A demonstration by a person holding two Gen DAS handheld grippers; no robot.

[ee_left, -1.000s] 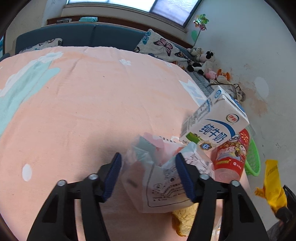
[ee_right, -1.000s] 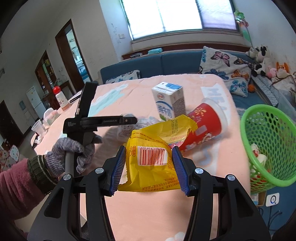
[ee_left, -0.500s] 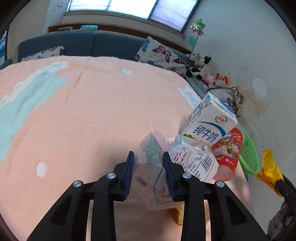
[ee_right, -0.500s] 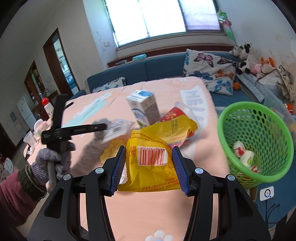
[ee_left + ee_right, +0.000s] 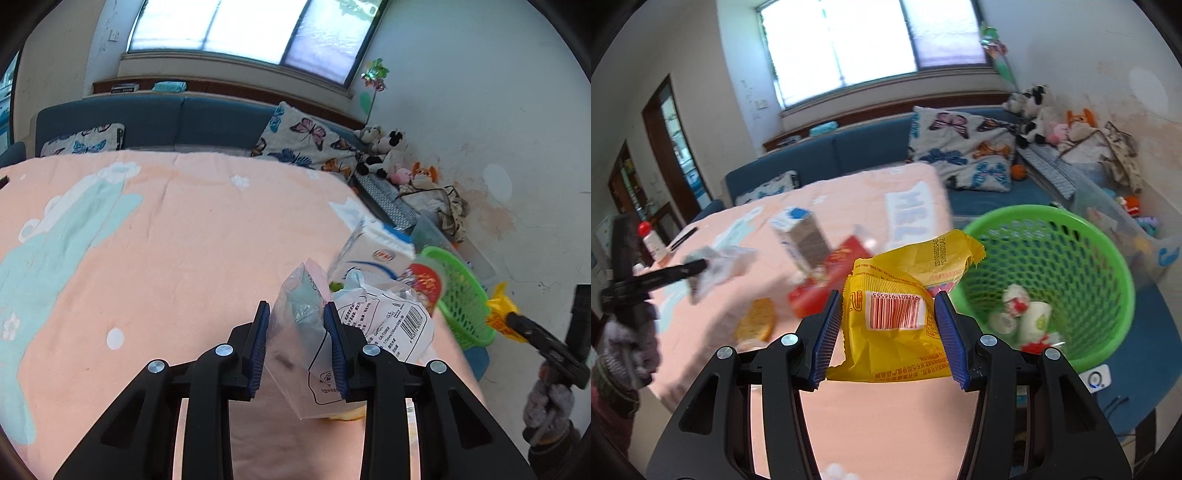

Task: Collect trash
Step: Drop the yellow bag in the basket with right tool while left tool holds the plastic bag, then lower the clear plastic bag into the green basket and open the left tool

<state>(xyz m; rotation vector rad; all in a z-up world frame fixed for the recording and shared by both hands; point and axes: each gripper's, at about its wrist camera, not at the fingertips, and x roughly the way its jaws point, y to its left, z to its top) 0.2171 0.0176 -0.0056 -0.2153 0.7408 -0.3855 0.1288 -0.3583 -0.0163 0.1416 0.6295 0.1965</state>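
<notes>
A second ago the left gripper (image 5: 296, 346) stood with its jaws wide apart around the clear crinkled plastic bag with printed labels (image 5: 343, 332); now the jaws have closed on the bag, pinching it between the blue pads. The bag has been lifted off the peach-coloured cloth of the desk (image 5: 177, 236), showing a yellowish round snack piece (image 5: 756, 325) beneath. The right gripper (image 5: 888, 335), clamped on the yellow crinkled snack wrapper with a barcode (image 5: 897, 325), has swung away from the desk toward the green plastic mesh basket (image 5: 1082, 266), which now fills much more of the right wrist view, directly behind the wrapper.
</notes>
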